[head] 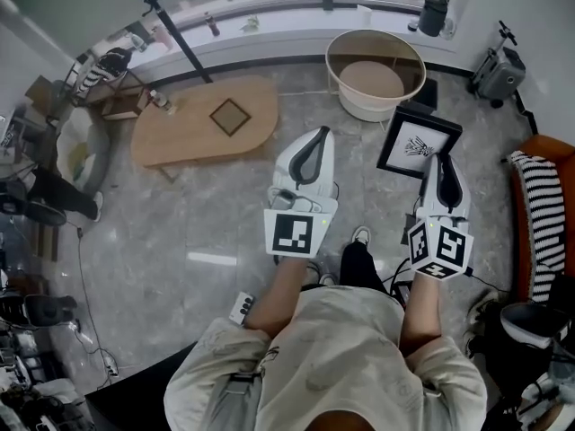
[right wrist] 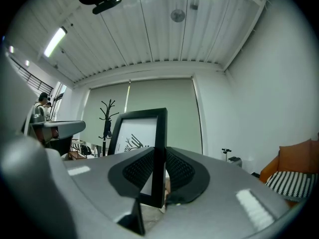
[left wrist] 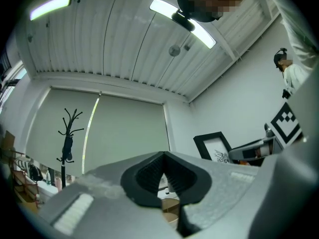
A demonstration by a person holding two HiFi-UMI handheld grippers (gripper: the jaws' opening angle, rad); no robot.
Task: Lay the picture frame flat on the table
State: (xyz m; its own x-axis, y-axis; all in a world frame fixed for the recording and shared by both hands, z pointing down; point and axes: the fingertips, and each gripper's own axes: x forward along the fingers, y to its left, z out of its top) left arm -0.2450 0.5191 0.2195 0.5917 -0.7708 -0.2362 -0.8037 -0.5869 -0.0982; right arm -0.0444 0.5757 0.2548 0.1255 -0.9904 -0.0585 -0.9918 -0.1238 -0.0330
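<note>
Black picture frame (right wrist: 137, 133) in right gripper (right wrist: 159, 156)

Picture frame (head: 418, 140) lower corner hidden behind right gripper (head: 442, 164); print (dark sketch) too small to tell.

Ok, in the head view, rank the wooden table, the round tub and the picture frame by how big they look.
1. wooden table
2. round tub
3. picture frame, held up nearer the camera, so true size is unsure

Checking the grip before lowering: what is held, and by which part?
The right tongs clamp the picture frame by its black border, near a corner. The left tongs hold nothing.
</note>
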